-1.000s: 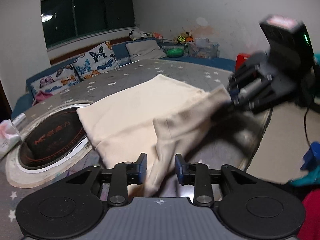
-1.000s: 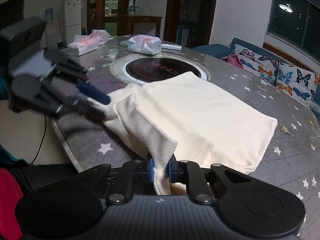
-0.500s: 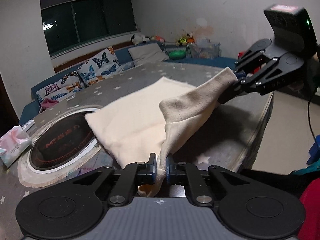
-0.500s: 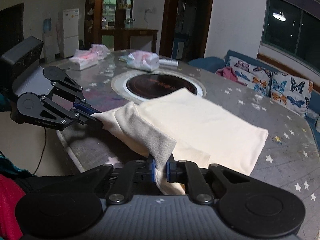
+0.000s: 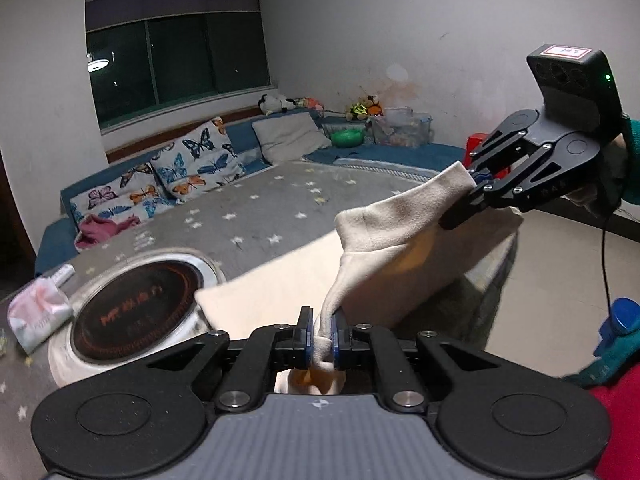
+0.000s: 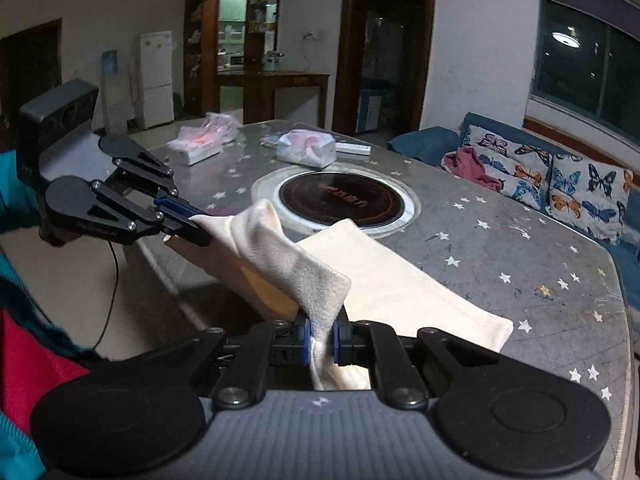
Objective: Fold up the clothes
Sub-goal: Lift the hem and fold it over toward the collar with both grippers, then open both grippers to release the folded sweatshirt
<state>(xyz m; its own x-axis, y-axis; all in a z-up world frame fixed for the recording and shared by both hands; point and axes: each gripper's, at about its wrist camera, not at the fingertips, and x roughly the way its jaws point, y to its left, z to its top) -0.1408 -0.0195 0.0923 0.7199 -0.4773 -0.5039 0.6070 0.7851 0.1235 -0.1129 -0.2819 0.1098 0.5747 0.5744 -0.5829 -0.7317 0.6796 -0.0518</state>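
Observation:
A cream garment (image 5: 288, 284) lies partly on the grey star-patterned table (image 5: 248, 216), its near edge lifted off the table. My left gripper (image 5: 321, 339) is shut on one corner of that edge. My right gripper (image 6: 321, 340) is shut on the other corner. The lifted edge (image 6: 280, 256) hangs stretched between them above the table's front rim. In the left wrist view the right gripper (image 5: 470, 192) shows at the upper right. In the right wrist view the left gripper (image 6: 188, 226) shows at the left. The far part of the garment (image 6: 400, 288) still rests flat.
A round black hob (image 6: 340, 200) is set into the table beyond the garment. Tissue packs (image 6: 306, 148) lie behind it, and one (image 5: 36, 312) shows at the left. A sofa with butterfly cushions (image 5: 192, 160) runs along the far side.
Both grippers have risen with the garment's near edge, lifting it higher off the table. The left gripper, open a second ago, has shut on its corner.

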